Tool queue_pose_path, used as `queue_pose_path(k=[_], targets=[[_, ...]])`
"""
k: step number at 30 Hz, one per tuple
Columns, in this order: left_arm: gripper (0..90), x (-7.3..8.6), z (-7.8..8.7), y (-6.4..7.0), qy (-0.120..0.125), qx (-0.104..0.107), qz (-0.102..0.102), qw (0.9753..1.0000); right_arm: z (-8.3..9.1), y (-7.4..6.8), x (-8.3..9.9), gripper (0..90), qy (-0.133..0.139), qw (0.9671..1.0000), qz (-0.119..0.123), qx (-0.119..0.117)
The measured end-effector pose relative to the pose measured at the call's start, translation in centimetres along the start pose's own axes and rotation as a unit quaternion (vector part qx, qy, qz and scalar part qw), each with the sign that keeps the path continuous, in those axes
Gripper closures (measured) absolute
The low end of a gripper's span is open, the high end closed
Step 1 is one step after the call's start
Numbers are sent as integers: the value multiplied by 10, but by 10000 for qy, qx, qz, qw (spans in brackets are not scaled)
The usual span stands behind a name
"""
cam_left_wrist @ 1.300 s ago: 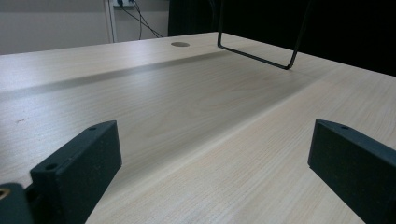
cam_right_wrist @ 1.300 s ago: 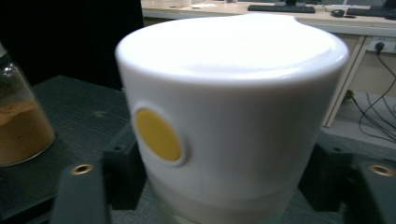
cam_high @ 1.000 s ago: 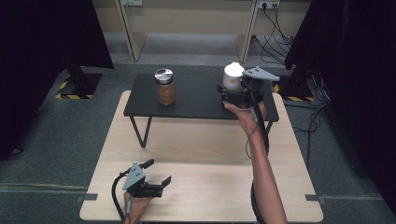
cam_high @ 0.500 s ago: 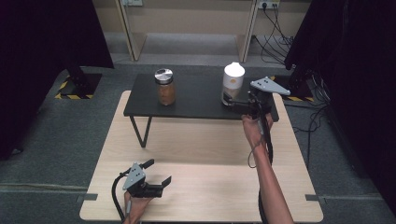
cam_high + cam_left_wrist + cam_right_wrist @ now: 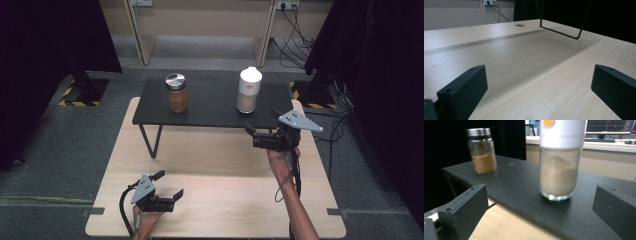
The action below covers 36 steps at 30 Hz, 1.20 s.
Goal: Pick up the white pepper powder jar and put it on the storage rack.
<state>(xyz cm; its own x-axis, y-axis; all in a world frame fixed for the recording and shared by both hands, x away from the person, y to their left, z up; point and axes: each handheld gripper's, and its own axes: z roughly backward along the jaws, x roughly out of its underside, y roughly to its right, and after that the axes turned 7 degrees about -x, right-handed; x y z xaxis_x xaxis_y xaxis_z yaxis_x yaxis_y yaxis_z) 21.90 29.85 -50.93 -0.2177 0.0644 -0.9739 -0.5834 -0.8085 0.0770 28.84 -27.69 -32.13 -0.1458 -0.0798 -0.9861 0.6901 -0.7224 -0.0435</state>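
The white-capped jar (image 5: 248, 90) is seen upright on the black shelf (image 5: 210, 107), just ahead of the right gripper (image 5: 252, 134), whose jaws are spread wide and empty. The left gripper (image 5: 170, 195) is held wide over the wooden table (image 5: 215, 165).

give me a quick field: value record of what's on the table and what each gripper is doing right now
surface: wooden table with black shelf on it
shelf items: brown-powder jar, metal lid; white-capped jar of pale powder
left gripper: open, low over the table's near edge, holding nothing
right gripper: open, in front of the white-capped jar, not touching it
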Motion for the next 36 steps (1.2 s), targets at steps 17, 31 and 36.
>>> queue_pose_path(k=[17, 31, 36], targets=[[0, 0, 0, -1, 31, 63, -2, 10000, 35, -3, 82, 1, 155, 9994, 43, -305], [0, 0, -1, -1, 3, 65, -12, 10000, 39, -15, 132, 1, -163, 9974, 209, -676], [0, 0, -1, -1, -2, 59, -18, 10000, 35, -13, 150, 1, -229, 9965, 3, -800]])
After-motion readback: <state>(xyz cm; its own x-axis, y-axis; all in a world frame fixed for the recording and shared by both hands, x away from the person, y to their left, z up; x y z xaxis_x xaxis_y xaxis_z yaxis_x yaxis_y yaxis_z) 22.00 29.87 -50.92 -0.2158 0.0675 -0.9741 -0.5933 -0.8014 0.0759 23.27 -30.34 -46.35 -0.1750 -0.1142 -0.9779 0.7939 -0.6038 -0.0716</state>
